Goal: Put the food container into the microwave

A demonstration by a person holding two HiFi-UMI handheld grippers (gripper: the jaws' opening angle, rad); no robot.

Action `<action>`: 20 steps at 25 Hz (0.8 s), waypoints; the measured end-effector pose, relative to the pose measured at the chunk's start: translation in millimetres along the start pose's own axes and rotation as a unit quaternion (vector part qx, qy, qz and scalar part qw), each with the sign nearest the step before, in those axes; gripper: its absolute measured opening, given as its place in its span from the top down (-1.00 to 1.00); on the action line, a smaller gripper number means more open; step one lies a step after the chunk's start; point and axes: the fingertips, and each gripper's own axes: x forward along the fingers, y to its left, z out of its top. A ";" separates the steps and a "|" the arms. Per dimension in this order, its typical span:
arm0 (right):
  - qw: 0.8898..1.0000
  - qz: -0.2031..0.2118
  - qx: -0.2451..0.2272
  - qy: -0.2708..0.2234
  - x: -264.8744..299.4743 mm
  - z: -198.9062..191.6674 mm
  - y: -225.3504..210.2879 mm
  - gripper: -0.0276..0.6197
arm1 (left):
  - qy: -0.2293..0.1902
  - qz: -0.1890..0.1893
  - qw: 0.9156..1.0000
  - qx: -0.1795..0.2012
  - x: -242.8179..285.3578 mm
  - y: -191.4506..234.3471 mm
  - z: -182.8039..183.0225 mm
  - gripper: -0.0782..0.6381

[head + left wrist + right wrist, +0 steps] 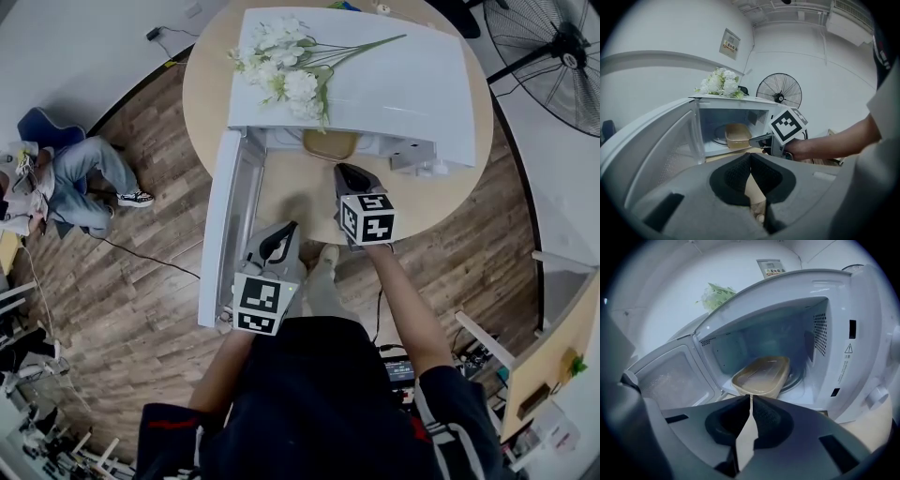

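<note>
White microwave, illegible warning label

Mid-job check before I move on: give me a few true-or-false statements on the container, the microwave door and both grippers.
1. The food container sits inside the microwave. True.
2. The microwave's door is closed. False: it stands wide open, swung out to the left.
3. The right gripper is clamped on the food container. False: its jaws are together on nothing, in front of the opening and apart from the container.
4. White flowers lie on top of the microwave. True.
5. The left gripper is shut and empty. True.
</note>
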 end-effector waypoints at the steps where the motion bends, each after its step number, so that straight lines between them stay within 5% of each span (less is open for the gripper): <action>1: 1.000 -0.001 0.001 0.000 1.7 1.8 -1.5 0.84 | -0.001 -0.001 1.000 -0.001 0.3 -0.4 1.0 0.74; 20: 1.000 -0.012 0.010 0.002 31.7 24.8 -16.0 0.84 | -0.002 0.006 1.000 -0.002 0.8 9.2 6.5 0.74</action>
